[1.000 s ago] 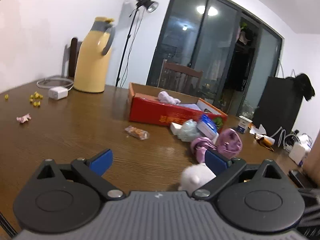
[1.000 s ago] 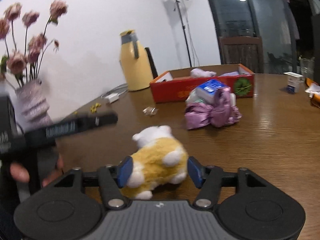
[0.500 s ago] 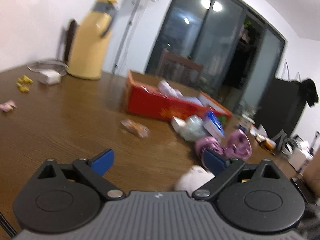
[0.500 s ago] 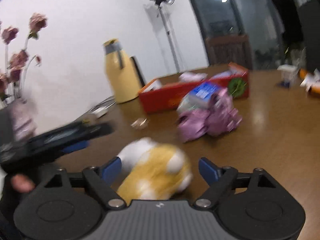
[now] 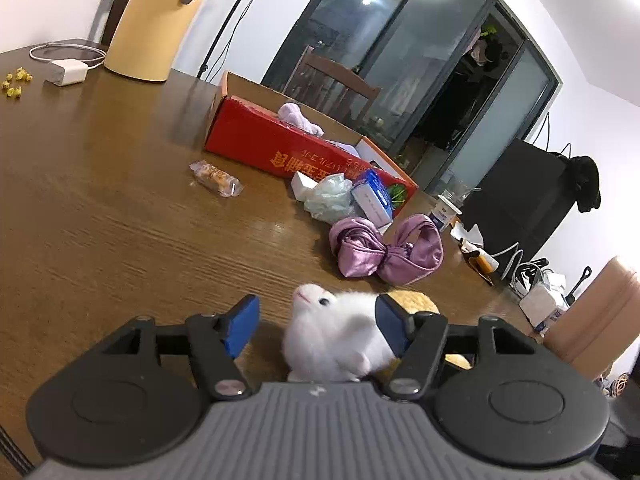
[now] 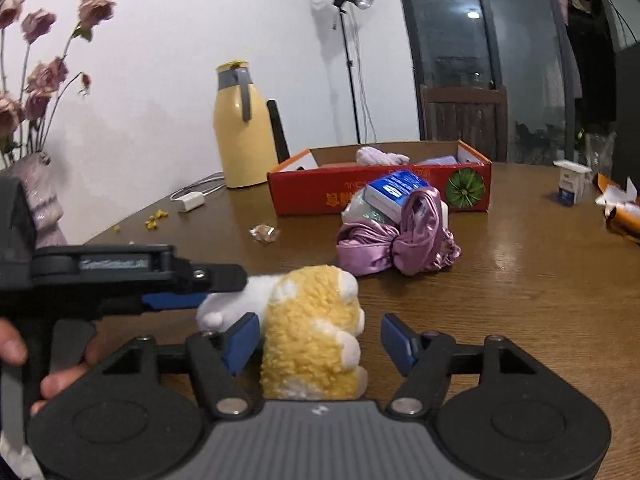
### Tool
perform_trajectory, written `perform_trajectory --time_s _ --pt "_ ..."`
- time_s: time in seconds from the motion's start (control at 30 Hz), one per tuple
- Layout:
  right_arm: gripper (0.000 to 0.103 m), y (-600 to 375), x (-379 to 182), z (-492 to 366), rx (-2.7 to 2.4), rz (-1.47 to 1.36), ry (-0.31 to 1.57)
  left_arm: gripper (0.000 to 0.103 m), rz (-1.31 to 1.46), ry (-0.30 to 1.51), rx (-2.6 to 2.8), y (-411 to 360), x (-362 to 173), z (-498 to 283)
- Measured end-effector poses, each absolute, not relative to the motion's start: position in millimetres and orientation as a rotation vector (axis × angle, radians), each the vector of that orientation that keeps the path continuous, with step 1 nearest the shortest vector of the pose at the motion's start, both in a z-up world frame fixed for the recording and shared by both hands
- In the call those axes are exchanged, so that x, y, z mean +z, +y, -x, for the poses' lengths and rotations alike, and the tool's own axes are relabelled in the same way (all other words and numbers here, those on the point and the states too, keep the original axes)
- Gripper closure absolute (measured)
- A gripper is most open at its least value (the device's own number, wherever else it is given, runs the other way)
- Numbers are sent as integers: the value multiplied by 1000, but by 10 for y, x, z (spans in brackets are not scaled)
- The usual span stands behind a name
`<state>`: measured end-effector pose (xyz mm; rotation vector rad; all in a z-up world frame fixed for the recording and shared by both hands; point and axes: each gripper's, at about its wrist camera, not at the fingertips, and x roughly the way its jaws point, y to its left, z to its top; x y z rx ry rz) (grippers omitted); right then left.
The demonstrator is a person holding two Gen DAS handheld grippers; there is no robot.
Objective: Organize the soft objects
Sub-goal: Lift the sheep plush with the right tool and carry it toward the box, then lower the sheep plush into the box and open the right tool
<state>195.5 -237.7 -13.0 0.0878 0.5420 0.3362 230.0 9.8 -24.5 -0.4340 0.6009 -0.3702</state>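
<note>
A plush toy with a white head and a yellow-and-white body lies on the wooden table near its front. My left gripper is closing around the head. Its right pad touches the fur and its left pad stands apart. My right gripper is closing around the body, with the left pad against the fur and a gap at the right pad. The left gripper also shows from the side, held by a hand. A red open box with pale cloth in it stands behind.
A purple satin bundle, a blue tissue pack and a pale mesh puff lie before the box. A wrapped snack, a white charger, a yellow thermos and a vase of flowers stand further left.
The left gripper tilted down and came over the toy's head, and its jaws narrowed. The right jaws widened, then narrowed again around the body.
</note>
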Motion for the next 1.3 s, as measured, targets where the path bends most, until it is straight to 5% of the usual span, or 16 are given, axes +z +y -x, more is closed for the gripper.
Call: perform_trajectory --time_s 0.07,0.1,0.27,0.6,0.73,1.1,1.3 --pt "48 -2432 -180 -1982 358 -139 562 39 419 611 -388 62 -250 -2309" --pt "61 -2447 -207 -1970 380 -172 571 52 409 623 -401 38 -260 -2323" --pt "63 -2421 -150 -2035 381 -154 584 60 479 647 -434 54 -290 -2369" --pt "63 -2337 765 -3074 437 -27 370 60 457 430 -483 143 576 -3535" --pt "63 -2383 958 -4088 447 -78 442 60 415 470 -431 85 781 -4452" --pt "63 -1843 219 -5904 413 -184 821 58 145 657 -198 153 247 -5840" --pt "47 -1578 99 -5902 413 -75 852 48 122 604 -215 200 307 -5679"
